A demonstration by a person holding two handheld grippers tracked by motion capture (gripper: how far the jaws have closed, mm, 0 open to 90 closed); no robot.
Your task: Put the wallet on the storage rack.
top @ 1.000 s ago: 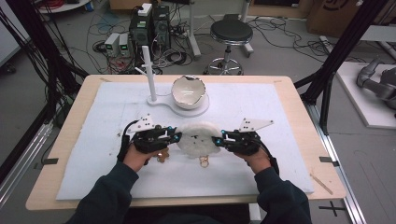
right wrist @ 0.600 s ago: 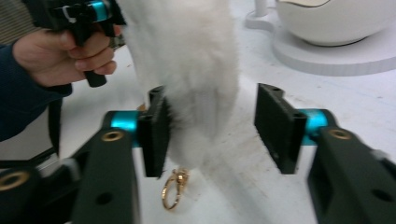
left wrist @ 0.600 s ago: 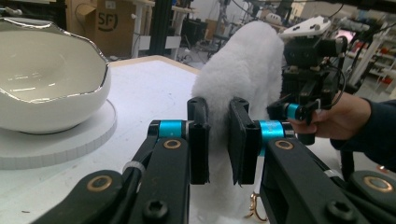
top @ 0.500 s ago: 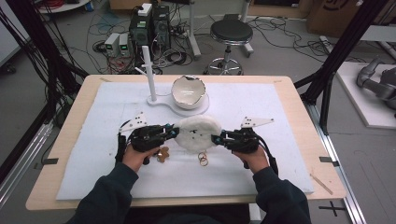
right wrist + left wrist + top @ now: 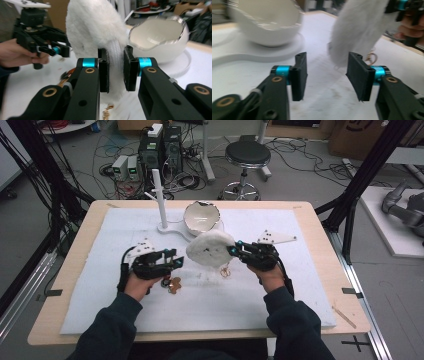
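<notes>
Table (image 5: 320,270) white-matted, cables behind | right gripper (image 5: 116,68) clamps fluffy pouch (image 5: 95,30) | left gripper (image 5: 327,75) just opened, empty

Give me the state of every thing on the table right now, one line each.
Fluffy white pouch: lifted, pinched at its zipper edge by the right gripper.
Left gripper: jaws just opened, nothing between them.
Egg-shaped bowl: upright on its white stand.
Gold trinkets: loose on the mat.

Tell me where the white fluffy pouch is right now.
In the high view the fluffy pouch hangs mid-table from the right gripper, just in front of the egg-shaped bowl.
</notes>
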